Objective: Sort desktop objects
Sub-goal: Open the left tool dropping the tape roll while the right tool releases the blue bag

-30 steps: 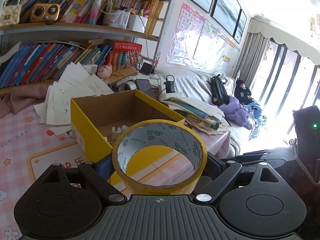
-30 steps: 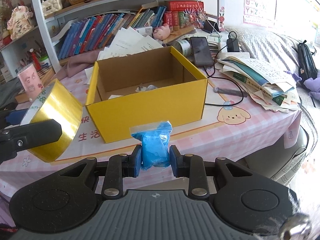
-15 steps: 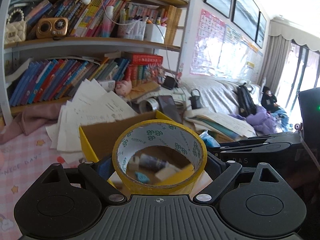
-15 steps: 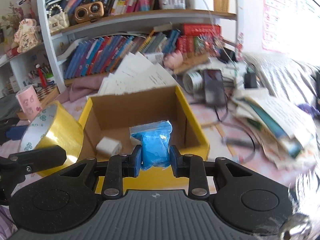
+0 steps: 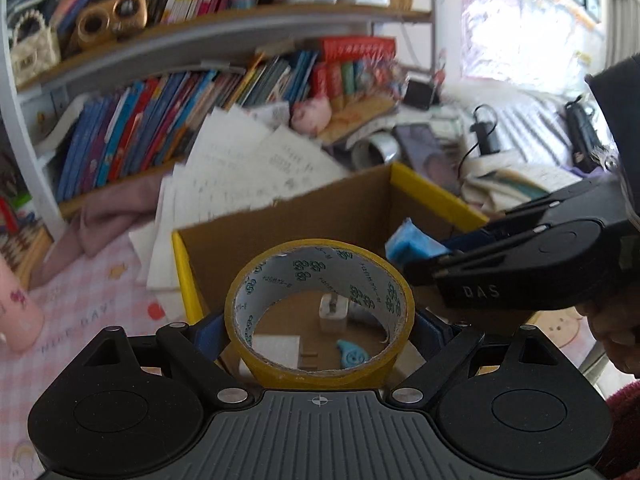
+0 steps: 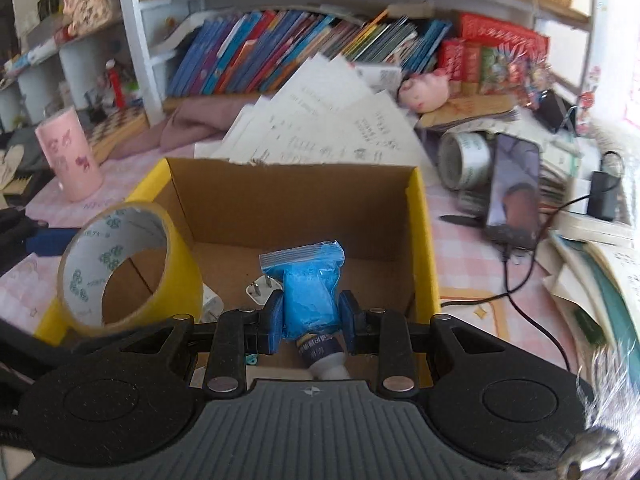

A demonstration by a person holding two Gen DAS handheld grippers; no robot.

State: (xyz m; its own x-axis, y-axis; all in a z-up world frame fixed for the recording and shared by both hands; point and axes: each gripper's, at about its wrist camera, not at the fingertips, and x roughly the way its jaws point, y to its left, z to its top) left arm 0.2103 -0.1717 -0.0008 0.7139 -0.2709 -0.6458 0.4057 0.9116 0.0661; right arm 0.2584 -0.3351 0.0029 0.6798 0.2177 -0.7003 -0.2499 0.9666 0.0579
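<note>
Left gripper (image 5: 318, 320): fingers (image 5: 208, 328) spread wide, clamped on the outside of the tape roll (image 5: 318, 312), which stands on edge above the box (image 6: 422, 240)'s near-left corner.

Right gripper (image 6: 311, 322): fingers (image 6: 274, 320) narrow, pinching the blue bag (image 6: 310, 292) by its lower part, over the open box.

Box: yellow outside, open top, on the pink surface (image 6: 464, 256); a plug (image 6: 260, 290), a tube (image 6: 320, 354) and small bits lie on its floor.

Risks, judged:
- The roll sits partly over the box wall; released here it could strike the rim and roll off onto the surface.
- The two grippers are close together over one opening; lowering both at once could knock them together or jar a hold loose.
- The bag is soft and could slip from the fingers early.
- The roll could land on the plug.
</note>
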